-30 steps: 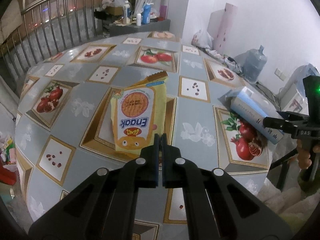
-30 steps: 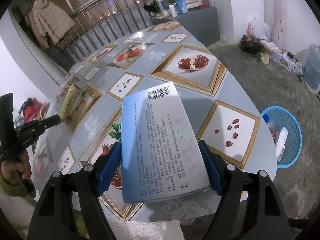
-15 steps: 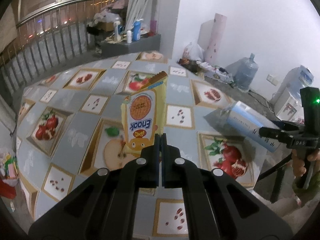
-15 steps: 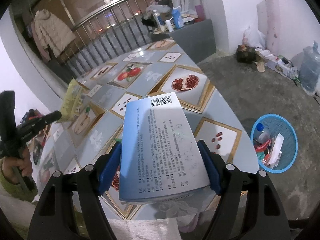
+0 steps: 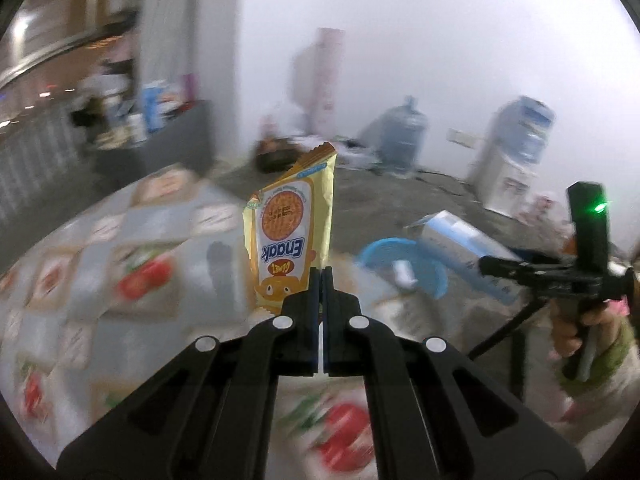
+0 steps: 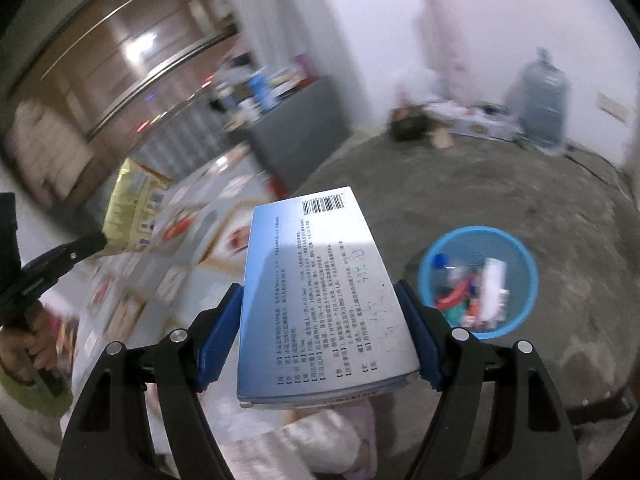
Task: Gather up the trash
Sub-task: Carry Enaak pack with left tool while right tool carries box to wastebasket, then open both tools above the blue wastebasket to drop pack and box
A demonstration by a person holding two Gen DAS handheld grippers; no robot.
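While both views were blurred, the grips could be read. The left gripper [image 5: 321, 270] had its jaws pressed fully together on the lower edge of a yellow snack packet [image 5: 294, 226], which stood upright above the fingertips, clear of the table [image 5: 80, 264]. The same packet [image 6: 134, 210] showed at the left of the right wrist view, pinched at the tip of the left gripper [image 6: 98, 240].

The right gripper [image 6: 322, 332] had its jaws set wide, the blue pads [image 6: 220, 340] bearing on both long edges of a white and blue box [image 6: 320, 300], printed face and barcode up. The box [image 5: 464, 248] was off the table, held out past its edge.

A blue basket [image 6: 478, 282] stood on the grey floor [image 6: 480, 184], below and to the right of the box, with mixed litter inside. A water bottle [image 6: 540, 106] stood by the far wall.
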